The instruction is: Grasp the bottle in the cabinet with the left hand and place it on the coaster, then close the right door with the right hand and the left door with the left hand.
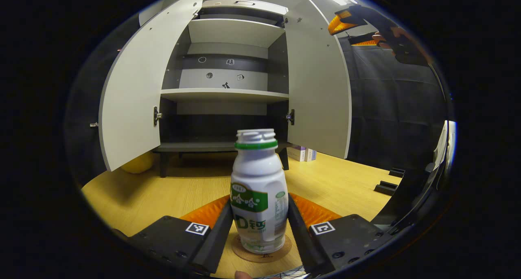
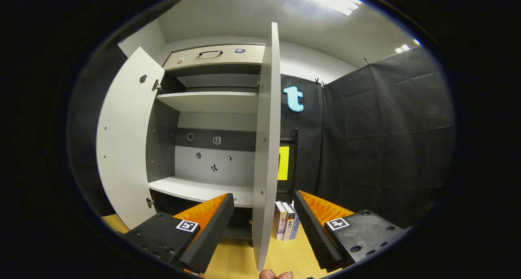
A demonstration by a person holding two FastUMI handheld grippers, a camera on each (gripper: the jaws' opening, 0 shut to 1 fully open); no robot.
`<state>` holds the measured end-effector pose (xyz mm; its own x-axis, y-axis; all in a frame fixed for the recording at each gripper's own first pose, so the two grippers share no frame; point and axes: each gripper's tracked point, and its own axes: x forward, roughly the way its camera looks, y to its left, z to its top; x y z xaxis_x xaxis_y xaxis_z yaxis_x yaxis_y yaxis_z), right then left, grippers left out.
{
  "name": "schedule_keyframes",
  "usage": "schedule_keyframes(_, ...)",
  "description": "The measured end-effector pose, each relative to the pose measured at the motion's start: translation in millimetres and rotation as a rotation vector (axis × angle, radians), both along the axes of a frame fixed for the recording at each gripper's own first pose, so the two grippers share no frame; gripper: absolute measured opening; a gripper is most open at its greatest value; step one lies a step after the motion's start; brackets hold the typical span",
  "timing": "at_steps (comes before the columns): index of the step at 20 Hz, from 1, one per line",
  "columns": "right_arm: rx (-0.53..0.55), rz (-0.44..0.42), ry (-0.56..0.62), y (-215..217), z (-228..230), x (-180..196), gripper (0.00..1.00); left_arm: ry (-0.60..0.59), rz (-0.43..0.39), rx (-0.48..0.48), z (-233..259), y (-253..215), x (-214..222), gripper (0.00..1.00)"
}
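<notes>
A white bottle (image 1: 258, 189) with a green band and label stands upright on a round cork coaster (image 1: 262, 252) on the wooden table (image 1: 346, 181). My left gripper (image 1: 259, 201) is shut on the bottle, one finger pressed against each side. Behind it the cabinet has both doors swung out: the left door (image 1: 134, 99) and the right door (image 1: 317, 87). My right gripper (image 2: 263, 195) is open, and the right door's edge (image 2: 266, 128) stands between its fingers, touching neither. In the left gripper view the right gripper (image 1: 352, 32) is up high by that door's top corner.
The cabinet shelves (image 2: 203, 189) are bare and a drawer with a handle (image 2: 211, 55) sits on top. Small books (image 2: 287, 226) stand on the table right of the cabinet. A yellow object (image 1: 138, 163) lies under the left door. Black blocks (image 1: 386, 185) rest at the table's right.
</notes>
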<state>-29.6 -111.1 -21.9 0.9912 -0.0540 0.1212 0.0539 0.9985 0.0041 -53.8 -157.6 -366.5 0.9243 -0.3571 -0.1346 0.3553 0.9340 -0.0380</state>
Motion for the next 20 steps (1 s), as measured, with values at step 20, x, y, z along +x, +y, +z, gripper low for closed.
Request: schedule_keyframes(20,0.027,-0.004,0.048,-18.7,18.8,-9.1,0.98,0.097,0.111,-0.047,118.8,69.6,-71.7,0.94)
